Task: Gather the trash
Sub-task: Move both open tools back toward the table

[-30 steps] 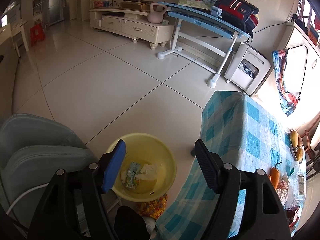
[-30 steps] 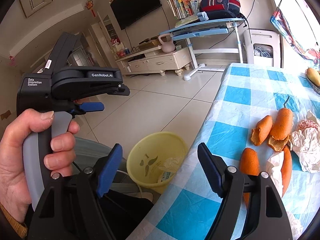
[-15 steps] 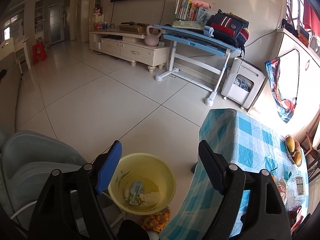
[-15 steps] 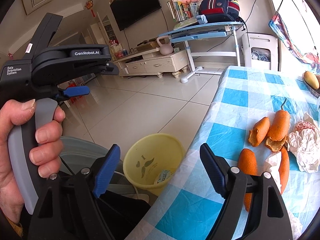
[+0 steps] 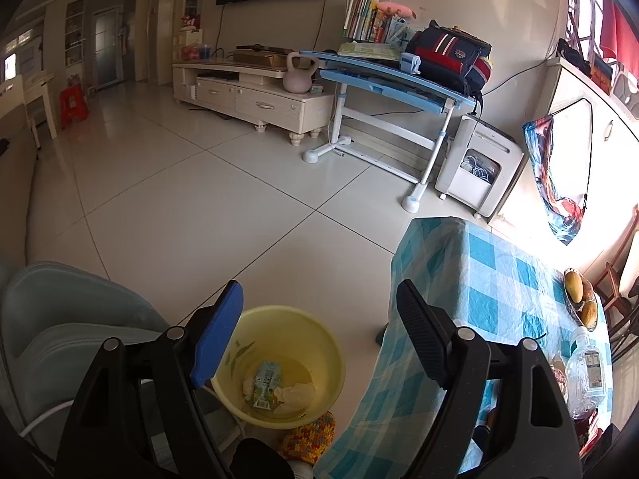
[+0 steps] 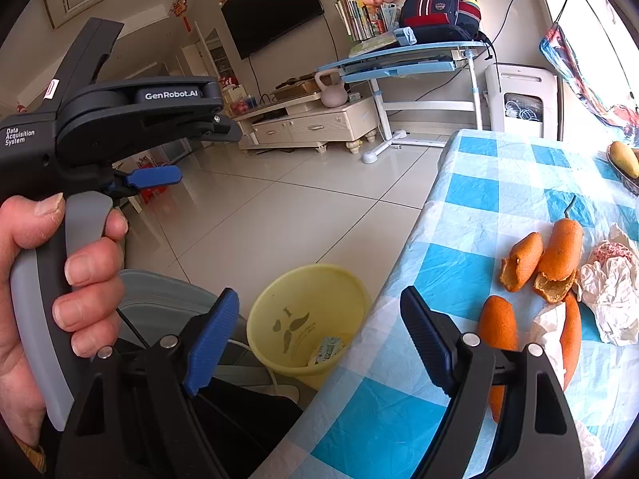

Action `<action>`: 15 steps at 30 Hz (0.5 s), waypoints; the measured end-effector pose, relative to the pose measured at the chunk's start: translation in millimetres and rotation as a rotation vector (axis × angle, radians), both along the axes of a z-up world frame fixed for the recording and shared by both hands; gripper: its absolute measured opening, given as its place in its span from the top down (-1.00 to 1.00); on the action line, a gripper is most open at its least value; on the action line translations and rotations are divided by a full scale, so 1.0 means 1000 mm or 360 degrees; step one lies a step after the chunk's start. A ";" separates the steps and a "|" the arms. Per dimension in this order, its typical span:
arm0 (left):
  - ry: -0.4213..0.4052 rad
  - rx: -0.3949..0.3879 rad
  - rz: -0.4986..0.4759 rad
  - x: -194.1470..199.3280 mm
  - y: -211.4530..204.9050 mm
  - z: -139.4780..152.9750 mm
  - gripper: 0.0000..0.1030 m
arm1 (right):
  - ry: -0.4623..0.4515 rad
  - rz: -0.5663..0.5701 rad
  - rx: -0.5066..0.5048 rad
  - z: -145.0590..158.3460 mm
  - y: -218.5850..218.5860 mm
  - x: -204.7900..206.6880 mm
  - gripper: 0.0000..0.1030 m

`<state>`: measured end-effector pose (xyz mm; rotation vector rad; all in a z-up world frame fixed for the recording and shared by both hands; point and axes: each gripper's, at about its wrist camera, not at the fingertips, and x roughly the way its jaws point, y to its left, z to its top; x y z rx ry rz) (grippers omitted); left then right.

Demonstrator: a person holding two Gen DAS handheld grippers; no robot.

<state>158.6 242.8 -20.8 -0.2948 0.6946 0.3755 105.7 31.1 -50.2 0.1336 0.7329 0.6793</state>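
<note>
Right now both grippers are open and hold nothing. The left gripper (image 5: 319, 315) hangs over a yellow bin (image 5: 279, 363) on the floor, and its jaws have just been opening with nothing between them. Down in the bin lie a small green carton (image 5: 265, 383) and a crumpled tissue (image 5: 297, 393). The right gripper (image 6: 319, 327) points at the edge of a table with a blue checked cloth (image 6: 479, 183). Its jaws have just been opening too, with nothing between them. A hand (image 6: 52, 291) grips the handle of the left gripper, seen in the right view. On the cloth lie orange peels (image 6: 547, 255) and white crumpled paper (image 6: 611, 295), just beside each other. The bin stands on the floor right next to the table.
</note>
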 end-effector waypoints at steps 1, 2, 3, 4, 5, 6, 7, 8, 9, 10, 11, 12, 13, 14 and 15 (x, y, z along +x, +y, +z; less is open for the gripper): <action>0.0001 -0.0001 -0.0002 0.001 -0.001 0.000 -0.48 | 0.0001 0.0002 -0.0001 0.000 0.000 0.000 -0.55; 0.0002 -0.0003 -0.0004 0.001 -0.001 0.000 -0.48 | 0.0002 0.0004 -0.0001 0.000 0.001 0.001 -0.55; 0.0004 -0.0002 -0.0005 0.001 -0.001 0.000 -0.48 | 0.0003 0.0005 -0.0001 0.000 0.001 0.001 -0.55; 0.0004 -0.0002 -0.0005 0.001 -0.001 0.000 -0.48 | 0.0004 0.0004 -0.0002 0.000 0.001 0.001 -0.55; 0.0003 -0.0002 -0.0006 0.001 -0.001 0.000 -0.48 | 0.0004 0.0005 -0.0001 0.000 0.002 0.001 -0.55; 0.0004 -0.0001 -0.0007 0.002 -0.001 -0.001 -0.48 | 0.0004 0.0006 -0.0001 0.000 0.002 0.002 -0.55; 0.0005 -0.0001 -0.0010 0.002 -0.001 -0.001 -0.48 | 0.0003 0.0005 -0.0002 -0.001 0.002 0.002 -0.55; 0.0007 0.0000 -0.0014 0.002 -0.001 -0.001 -0.48 | 0.0003 0.0007 -0.0003 -0.001 0.002 0.002 -0.55; 0.0008 0.0003 -0.0018 0.002 -0.002 -0.001 -0.48 | 0.0003 0.0009 -0.0005 -0.001 0.002 0.002 -0.55; 0.0010 0.0005 -0.0021 0.002 -0.002 -0.002 -0.48 | 0.0002 0.0012 -0.0008 -0.001 0.003 0.002 -0.55; 0.0014 0.0005 -0.0027 0.002 -0.002 -0.003 -0.48 | 0.0003 0.0013 -0.0010 -0.001 0.004 0.003 -0.55; 0.0020 0.0006 -0.0032 0.003 -0.003 -0.004 -0.48 | 0.0004 0.0014 -0.0012 -0.001 0.004 0.003 -0.55; 0.0027 0.0010 -0.0038 0.003 -0.004 -0.005 -0.48 | 0.0004 0.0013 -0.0015 -0.002 0.004 0.002 -0.55; 0.0036 0.0016 -0.0047 0.004 -0.005 -0.005 -0.48 | 0.0001 0.0010 -0.0019 -0.001 0.004 0.001 -0.55; 0.0044 0.0020 -0.0056 0.004 -0.006 -0.006 -0.48 | -0.0007 0.0007 -0.0023 0.000 0.004 -0.001 -0.55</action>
